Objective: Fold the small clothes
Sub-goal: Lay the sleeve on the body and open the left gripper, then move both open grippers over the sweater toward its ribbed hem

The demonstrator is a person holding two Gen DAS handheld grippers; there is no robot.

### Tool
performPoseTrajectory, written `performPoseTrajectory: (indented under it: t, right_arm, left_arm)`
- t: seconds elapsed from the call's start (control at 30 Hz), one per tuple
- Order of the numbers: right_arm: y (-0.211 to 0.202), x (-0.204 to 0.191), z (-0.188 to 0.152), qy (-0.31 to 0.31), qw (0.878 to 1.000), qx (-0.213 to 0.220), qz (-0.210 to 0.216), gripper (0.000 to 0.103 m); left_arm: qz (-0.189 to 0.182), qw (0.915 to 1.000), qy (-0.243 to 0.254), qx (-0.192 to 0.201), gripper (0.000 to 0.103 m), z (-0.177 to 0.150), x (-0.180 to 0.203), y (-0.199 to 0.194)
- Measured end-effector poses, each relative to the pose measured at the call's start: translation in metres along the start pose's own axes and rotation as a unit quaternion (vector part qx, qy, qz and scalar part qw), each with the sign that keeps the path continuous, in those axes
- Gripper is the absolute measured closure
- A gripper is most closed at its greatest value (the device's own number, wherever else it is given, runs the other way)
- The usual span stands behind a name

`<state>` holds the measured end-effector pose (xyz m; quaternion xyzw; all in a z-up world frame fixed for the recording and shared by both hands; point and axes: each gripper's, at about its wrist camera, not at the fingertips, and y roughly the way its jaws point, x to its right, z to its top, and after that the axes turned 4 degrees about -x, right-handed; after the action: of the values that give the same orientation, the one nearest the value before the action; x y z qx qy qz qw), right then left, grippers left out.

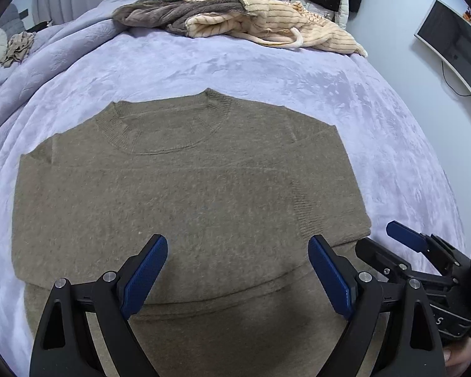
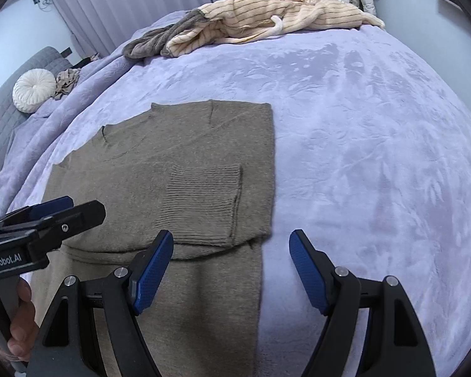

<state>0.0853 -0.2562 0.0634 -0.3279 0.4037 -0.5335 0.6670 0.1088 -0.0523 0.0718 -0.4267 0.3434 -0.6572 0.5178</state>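
Note:
An olive-brown knit sweater (image 1: 188, 194) (image 2: 141, 163) lies flat on a lavender bedspread (image 1: 267, 72) (image 2: 376, 157), collar away from me. A sleeve is folded in across the body, and its ribbed cuff (image 2: 204, 194) (image 1: 317, 213) rests on top. A fold edge crosses the lower part. My left gripper (image 1: 238, 245) (image 2: 81, 205) hovers open over the lower body of the sweater with nothing between its blue pads. My right gripper (image 2: 231, 238) (image 1: 383, 242) is open too, straddling the sweater's right edge, one finger over the knit and the other over bare bedspread.
A heap of cream striped and grey clothes (image 1: 251, 19) (image 2: 267, 15) lies at the far side of the bed. A white round cushion (image 2: 34, 91) and a small beige garment (image 2: 67, 81) sit far left. A screen (image 1: 452, 47) hangs on the right wall.

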Motion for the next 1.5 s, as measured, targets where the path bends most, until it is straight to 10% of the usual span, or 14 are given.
performPoseTrajectory:
  t: [0.23, 0.33, 0.5, 0.8, 1.5]
  right_arm:
    - [0.016, -0.058, 0.018, -0.05, 0.998, 0.003, -0.028, 0.024]
    - [0.059, -0.066, 0.032, -0.034, 0.996, -0.077, -0.029, 0.024]
    - [0.042, -0.056, 0.015, -0.067, 0.986, -0.047, -0.144, 0.024]
    - [-0.007, -0.068, -0.015, -0.064, 0.992, -0.011, -0.107, 0.024]
    - [0.018, -0.114, -0.102, -0.107, 0.989, -0.057, -0.086, 0.023]
  left_arm:
    - [0.059, 0.9968, -0.051, -0.016, 0.011, 0.015, -0.045, 0.015]
    - [0.089, 0.9905, -0.073, -0.074, 0.011, 0.021, -0.064, 0.036]
    - [0.11, 0.9906, -0.042, -0.068, 0.011, -0.009, -0.074, 0.025]
    - [0.09, 0.9954, -0.018, -0.028, 0.011, -0.061, -0.073, -0.008]
    - [0.094, 0.9945, -0.032, -0.034, 0.001, -0.158, -0.092, -0.018]
